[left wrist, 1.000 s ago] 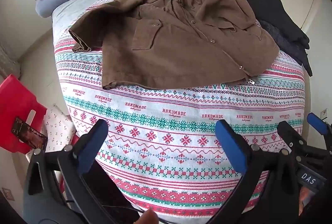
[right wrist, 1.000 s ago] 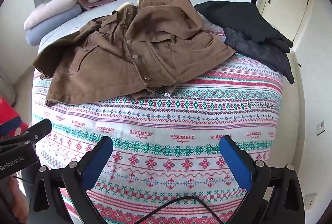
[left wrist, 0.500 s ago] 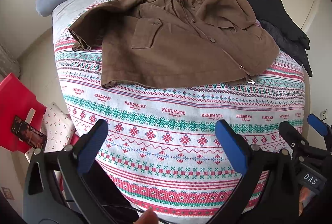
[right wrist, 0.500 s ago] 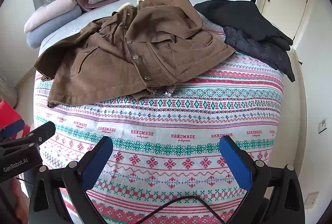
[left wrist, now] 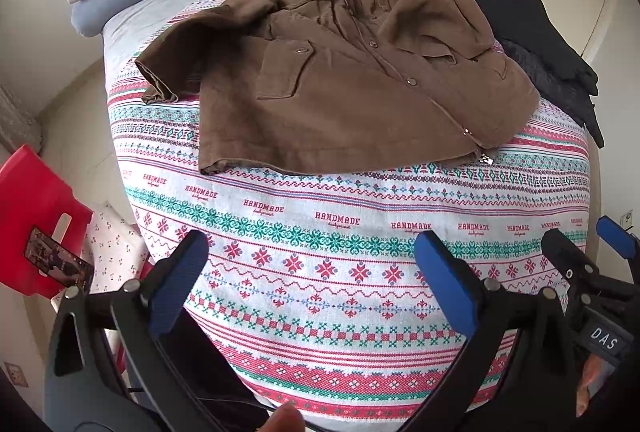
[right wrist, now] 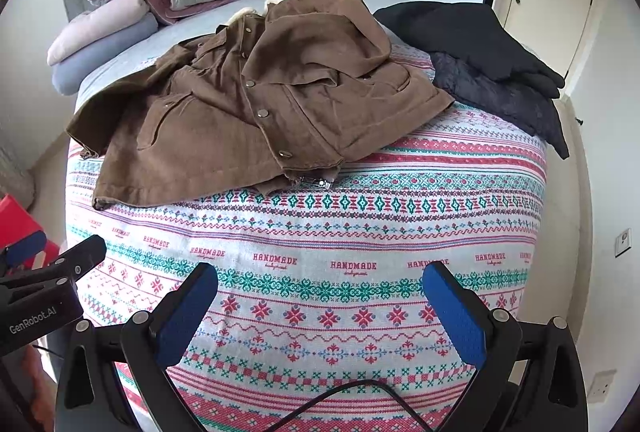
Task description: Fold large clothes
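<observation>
Left gripper [left wrist: 310,274]: jaws spread wide, blue pads empty, nothing between them, touching nothing. It hangs over the near end of the bed, above the patterned bedspread [left wrist: 340,272].

Right gripper [right wrist: 320,306]: likewise released, jaws wide, empty, not in contact with cloth. A black cable [right wrist: 352,392] loops below it. The 2 grippers sit side by side, each visible at the edge of the other's view.

Brown jacket [left wrist: 352,79]: lies front-up on the middle of the bed, well apart from both grippers. Snaps fastened down the front; 1 sleeve stretches toward the left edge of the bed, the other is bunched and folded over the chest. Hem runs nearest the grippers, zipper end at its right corner.

Dark garments [right wrist: 488,59]: piled at the bed's right side, just beside the jacket.

Pillows [right wrist: 104,39]: stacked at the headboard end.

Open room: a broad band of bare bedspread between hem and grippers. A red bag [left wrist: 28,224] stands on the floor at left.
</observation>
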Tool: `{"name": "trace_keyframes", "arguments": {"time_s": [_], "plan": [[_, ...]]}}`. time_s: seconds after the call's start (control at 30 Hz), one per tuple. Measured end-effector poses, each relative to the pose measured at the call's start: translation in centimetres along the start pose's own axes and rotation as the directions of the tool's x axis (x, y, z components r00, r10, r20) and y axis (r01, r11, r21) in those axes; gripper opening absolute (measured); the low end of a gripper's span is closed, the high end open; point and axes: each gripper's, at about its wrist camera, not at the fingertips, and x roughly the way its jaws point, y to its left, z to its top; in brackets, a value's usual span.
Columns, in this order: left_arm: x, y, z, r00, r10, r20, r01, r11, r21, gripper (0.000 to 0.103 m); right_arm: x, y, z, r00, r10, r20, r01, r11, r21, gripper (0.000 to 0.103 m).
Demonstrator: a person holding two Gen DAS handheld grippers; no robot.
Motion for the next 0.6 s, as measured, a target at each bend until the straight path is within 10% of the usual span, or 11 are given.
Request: {"name": "trace_keyframes", "arguments": {"time_s": [0.6], "plan": [[0.0, -1.3, 0.1, 1.0, -0.009, 0.009, 0.009, 0.999, 0.031, 0.103, 0.5, -0.9, 0.2, 1.0, -0.013, -0.003, 0.013, 1.0, 0.027, 0.103]]}}
